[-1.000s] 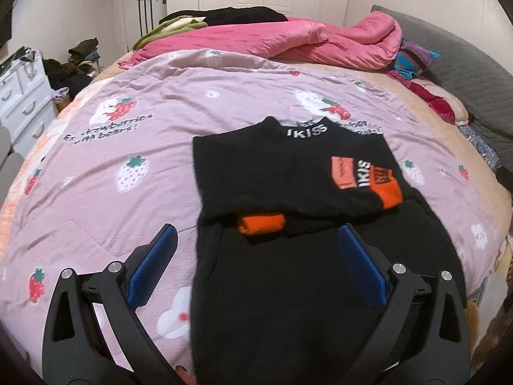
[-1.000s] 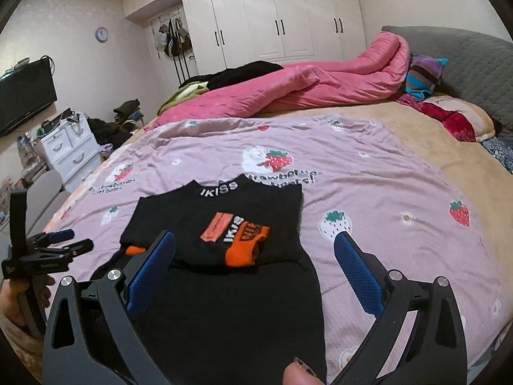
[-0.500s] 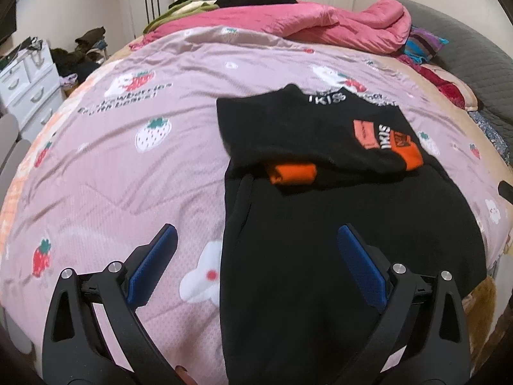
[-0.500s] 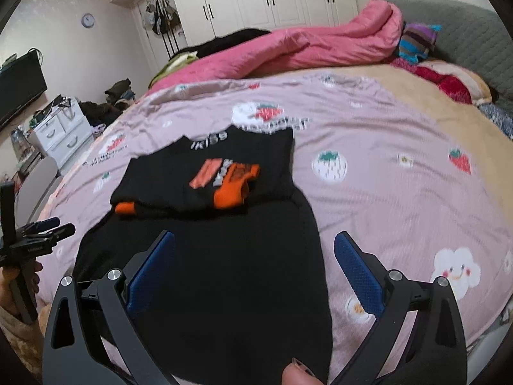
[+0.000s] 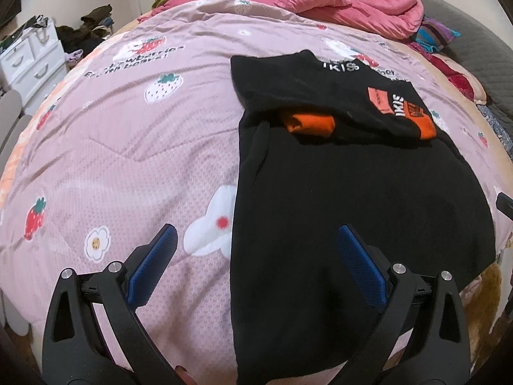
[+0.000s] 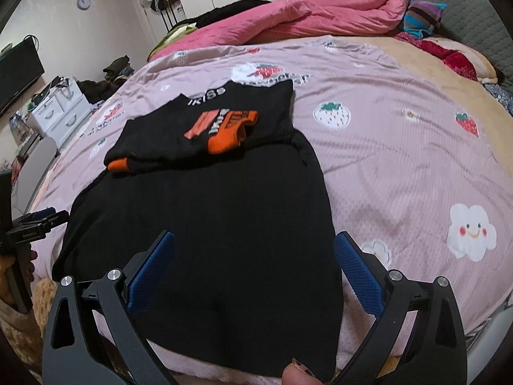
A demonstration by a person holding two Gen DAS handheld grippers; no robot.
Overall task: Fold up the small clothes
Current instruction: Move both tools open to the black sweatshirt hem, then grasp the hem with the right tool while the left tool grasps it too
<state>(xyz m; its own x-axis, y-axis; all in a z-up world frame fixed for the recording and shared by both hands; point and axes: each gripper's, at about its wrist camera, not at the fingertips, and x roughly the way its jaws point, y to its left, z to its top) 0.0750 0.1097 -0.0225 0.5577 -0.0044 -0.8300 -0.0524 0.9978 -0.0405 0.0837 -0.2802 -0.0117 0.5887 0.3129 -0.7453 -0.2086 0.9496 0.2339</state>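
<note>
From the left wrist view, the left tongs are spread wide and grasp nothing; both blue pads hang above the bed. A black garment lies flat on the pink strawberry-print quilt, with its upper part folded down so that the white-lettered collar faces away and an orange cuff peeks out at the fold. The garment's left edge runs up between the two pads: the left pad is over bare quilt, the right pad over black cloth near the hem. At the right rim of this view a dark bit of the other tool shows. A crumpled pink duvet lies well beyond the garment.

From the right wrist view, the right tongs are likewise released and empty. Here the garment fills the gap between the pads; its right edge passes just inside the right pad, while the left pad sits over the cloth. The folded upper part with its orange print lies farther off, in the middle of the bed. The left tongs show at the left rim, beside the garment's left edge, held by a hand. A fingertip shows at the bottom edge.
</note>
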